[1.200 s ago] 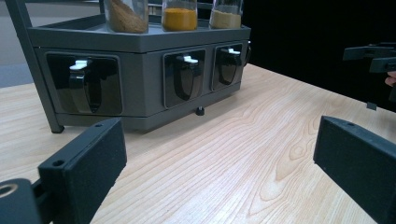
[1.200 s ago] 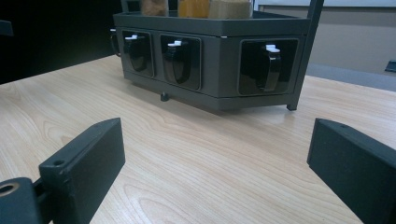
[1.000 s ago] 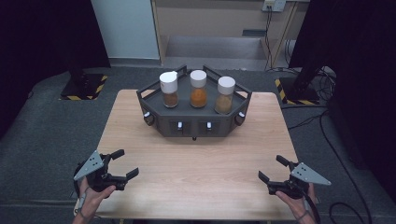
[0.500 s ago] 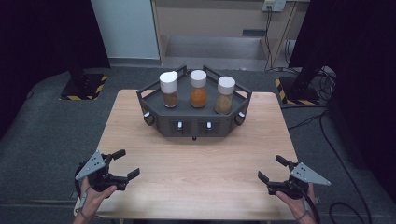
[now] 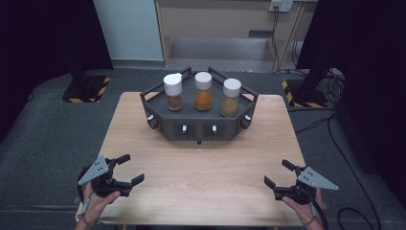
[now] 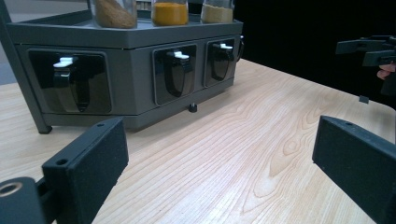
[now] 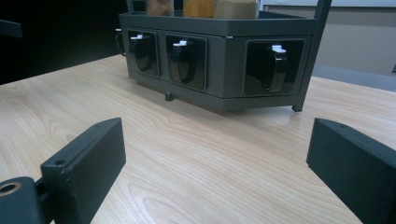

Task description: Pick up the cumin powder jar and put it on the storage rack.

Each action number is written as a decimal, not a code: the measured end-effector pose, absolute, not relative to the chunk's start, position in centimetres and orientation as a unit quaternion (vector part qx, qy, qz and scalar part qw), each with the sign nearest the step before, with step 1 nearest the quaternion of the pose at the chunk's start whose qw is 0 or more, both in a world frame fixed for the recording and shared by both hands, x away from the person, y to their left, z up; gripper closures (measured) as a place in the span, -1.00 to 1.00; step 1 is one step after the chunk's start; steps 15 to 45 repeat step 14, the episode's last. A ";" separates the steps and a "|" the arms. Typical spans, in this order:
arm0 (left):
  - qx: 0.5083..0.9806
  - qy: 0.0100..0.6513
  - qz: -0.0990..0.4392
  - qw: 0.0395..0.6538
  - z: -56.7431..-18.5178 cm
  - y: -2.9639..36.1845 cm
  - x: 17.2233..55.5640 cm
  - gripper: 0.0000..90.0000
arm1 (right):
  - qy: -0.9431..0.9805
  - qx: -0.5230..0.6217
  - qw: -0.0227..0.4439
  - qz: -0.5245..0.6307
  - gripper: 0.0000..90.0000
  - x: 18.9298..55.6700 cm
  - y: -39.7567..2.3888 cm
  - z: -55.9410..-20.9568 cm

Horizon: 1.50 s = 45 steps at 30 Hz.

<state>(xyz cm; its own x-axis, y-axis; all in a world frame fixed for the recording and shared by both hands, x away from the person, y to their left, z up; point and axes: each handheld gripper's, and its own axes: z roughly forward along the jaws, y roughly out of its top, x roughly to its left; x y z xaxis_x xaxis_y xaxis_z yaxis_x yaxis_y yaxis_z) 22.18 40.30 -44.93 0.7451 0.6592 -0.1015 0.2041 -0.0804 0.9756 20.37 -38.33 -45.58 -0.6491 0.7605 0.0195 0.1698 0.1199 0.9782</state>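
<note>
A dark grey six-sided rack [image 5: 198, 125] stands on the far half of the wooden tabletop [image 5: 201, 167], and everything here sits in relation to it. On top of the rack are three white-capped jars in a row: the left jar [image 5: 174, 91] holds brown powder, the middle jar [image 5: 203, 91] holds orange powder, and the right jar [image 5: 231, 97] holds a pale tan powder. The rack's front faces carry recessed black handles with small white tabs [image 6: 64, 61], seen close up from both gripper views.

The left claw [image 5: 127, 171] is well in front of the rack and off to its left, near the tabletop's near edge, held in a person's hand [image 5: 95, 203]. Its jaws are spread wide with nothing between them, and they point toward the rack's front faces.

The right claw [image 5: 281, 173] is likewise well in front of the rack, off to its right, held in the other hand [image 5: 301, 211]. Its jaws are also spread wide and hold nothing. Bare wood lies between each claw and the rack; neither touches it.
</note>
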 end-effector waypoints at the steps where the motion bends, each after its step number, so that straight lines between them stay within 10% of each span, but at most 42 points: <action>1: 0.711 0.303 0.186 0.607 -44.9 40.3 22.2 -0.94 | 0.704 0.330 0.256 0.575 -0.88 20.4 -38.4 -45.6; 45: 0.714 0.298 0.183 0.607 -44.9 40.3 22.3 -0.94 | 0.707 0.325 0.248 0.578 -0.88 20.6 -38.5 -45.6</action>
